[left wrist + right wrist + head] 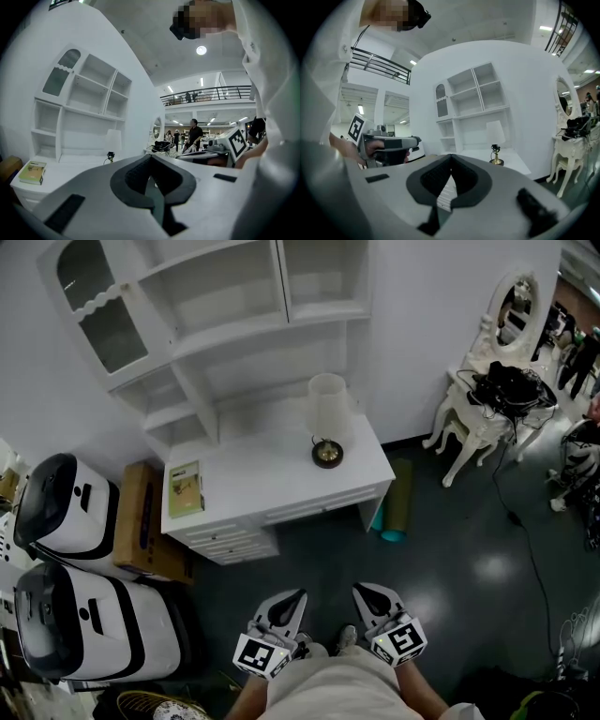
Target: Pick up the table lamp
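Nothing done yet. Table lamp (327, 423) sits upright and untouched toward the right of the white table (253, 486), well ahead of me. Left claw (296, 597) and right claw (362, 591) are both closed on nothing, held low by my body. Approach, grasp and lift all left.

Bright and even from overhead: round ceiling light (201, 50) glowing white, strip lights (171, 89) further back, a soft sheen on the dark floor (492, 568), hardly any hard shadow. Heavy fisheye bending in both gripper views, black corners all round. Up close, soft blurry focus on the left gripper (150, 159) and right gripper (450, 159), sharper out toward the far white wall (520, 84).
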Available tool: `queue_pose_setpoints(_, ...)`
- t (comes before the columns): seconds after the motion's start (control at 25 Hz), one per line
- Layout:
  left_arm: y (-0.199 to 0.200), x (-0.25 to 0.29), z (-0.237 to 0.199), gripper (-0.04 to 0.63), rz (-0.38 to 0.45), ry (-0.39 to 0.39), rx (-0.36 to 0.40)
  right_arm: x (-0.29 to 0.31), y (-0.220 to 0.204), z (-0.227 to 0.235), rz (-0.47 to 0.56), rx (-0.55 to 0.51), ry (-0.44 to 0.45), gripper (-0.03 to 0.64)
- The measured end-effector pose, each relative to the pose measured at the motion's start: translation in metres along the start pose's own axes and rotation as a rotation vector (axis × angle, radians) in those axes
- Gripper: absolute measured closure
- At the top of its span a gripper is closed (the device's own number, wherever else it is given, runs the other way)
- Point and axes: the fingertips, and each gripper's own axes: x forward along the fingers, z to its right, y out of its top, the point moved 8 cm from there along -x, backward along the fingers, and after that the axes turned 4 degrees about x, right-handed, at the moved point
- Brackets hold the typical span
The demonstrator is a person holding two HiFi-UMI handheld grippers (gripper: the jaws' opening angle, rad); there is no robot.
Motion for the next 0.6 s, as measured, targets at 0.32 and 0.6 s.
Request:
queue_pose_setpoints(0.32,0.003,0.023,0.023,0.586,0.009,0.028,-0.006,-0.016,-0.004,0.025,-0.020,-0.002,0.002,0.603)
queue_pose_setpoints(0.6,0.003,0.036,0.041,0.586,-0.018,0.034,-0.020,-0.025,-0.006,0.045,-0.037,0.000,0.007,0.603)
